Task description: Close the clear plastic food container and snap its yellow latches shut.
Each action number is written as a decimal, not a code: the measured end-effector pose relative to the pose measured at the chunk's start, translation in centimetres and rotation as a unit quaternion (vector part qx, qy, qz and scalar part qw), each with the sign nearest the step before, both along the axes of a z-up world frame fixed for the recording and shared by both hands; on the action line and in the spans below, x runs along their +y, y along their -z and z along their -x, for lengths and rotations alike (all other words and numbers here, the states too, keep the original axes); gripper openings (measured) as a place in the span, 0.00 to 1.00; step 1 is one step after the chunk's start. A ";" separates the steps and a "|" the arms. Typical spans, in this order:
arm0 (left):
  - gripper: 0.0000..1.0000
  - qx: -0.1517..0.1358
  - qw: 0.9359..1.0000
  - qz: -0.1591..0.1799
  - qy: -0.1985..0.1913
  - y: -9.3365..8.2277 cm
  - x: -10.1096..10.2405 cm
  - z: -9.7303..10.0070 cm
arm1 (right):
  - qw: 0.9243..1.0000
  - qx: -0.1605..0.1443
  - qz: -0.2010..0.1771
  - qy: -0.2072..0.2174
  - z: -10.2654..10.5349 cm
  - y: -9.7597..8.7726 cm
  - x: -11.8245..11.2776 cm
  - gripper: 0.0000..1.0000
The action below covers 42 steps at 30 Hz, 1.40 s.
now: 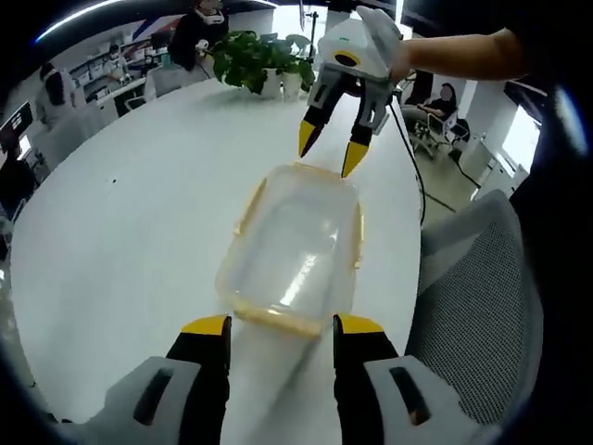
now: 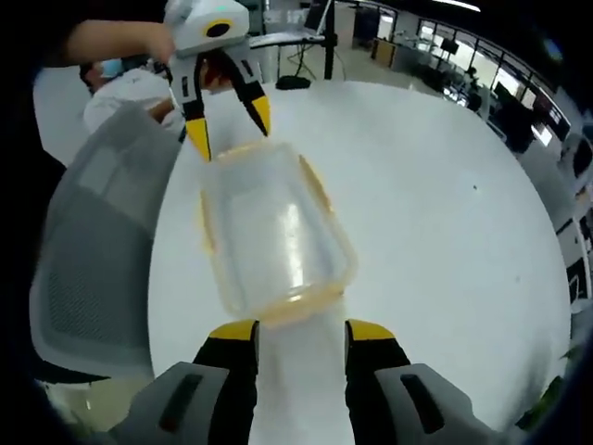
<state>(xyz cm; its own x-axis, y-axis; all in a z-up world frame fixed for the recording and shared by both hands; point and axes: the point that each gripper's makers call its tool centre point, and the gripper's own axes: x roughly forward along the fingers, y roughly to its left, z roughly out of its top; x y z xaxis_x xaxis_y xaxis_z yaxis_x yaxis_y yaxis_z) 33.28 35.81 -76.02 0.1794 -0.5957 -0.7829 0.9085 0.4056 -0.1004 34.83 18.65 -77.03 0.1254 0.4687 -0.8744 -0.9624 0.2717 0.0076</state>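
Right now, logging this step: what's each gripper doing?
Left gripper: open, holding nothing.
Right gripper: open, holding nothing, facing the container.

The left gripper [image 1: 279, 345] and right gripper [image 2: 301, 345] face each other, jaws parted, the right on an outstretched bare forearm [image 1: 463, 56]

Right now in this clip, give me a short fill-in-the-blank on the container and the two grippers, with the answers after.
1. The clear container has a rim and latches coloured ____.
2. It rests on a round table whose top is ____.
3. The left gripper and right gripper sit at opposite ends of the container, both with jaws ____.
4. Beside the table stands a grey mesh ____.

Missing words: yellow; white; open; chair
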 end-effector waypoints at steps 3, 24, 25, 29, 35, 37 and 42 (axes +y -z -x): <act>0.41 0.021 0.999 0.002 -0.026 0.1 0.1 0.0 | 1.000 0.002 -0.004 0.012 0.0 -0.1 0.1 0.35; 0.34 0.075 0.989 0.007 -0.126 0.7 0.5 -0.5 | 0.995 0.022 -0.036 0.093 -1.5 -0.9 1.0 0.31; 0.34 0.079 0.988 0.009 -0.134 0.7 0.5 -0.5 | 0.995 0.022 -0.036 0.094 -1.5 -0.9 1.0 0.31; 0.34 0.081 0.985 0.013 -0.155 0.4 0.5 -0.7 | 0.994 0.024 -0.046 0.100 -1.4 -0.9 1.3 0.34; 0.33 0.095 0.975 0.028 -0.197 0.2 0.3 -1.2 | 0.991 0.035 -0.046 0.123 -1.3 -0.9 1.1 0.31; 0.32 0.101 0.973 0.030 -0.207 0.2 0.3 -1.2 | 0.989 0.039 -0.054 0.135 -1.4 -1.0 1.2 0.31; 0.27 0.120 0.966 0.031 -0.227 0.7 0.5 -0.8 | 0.986 0.051 -0.060 0.148 -1.2 -0.8 1.2 0.32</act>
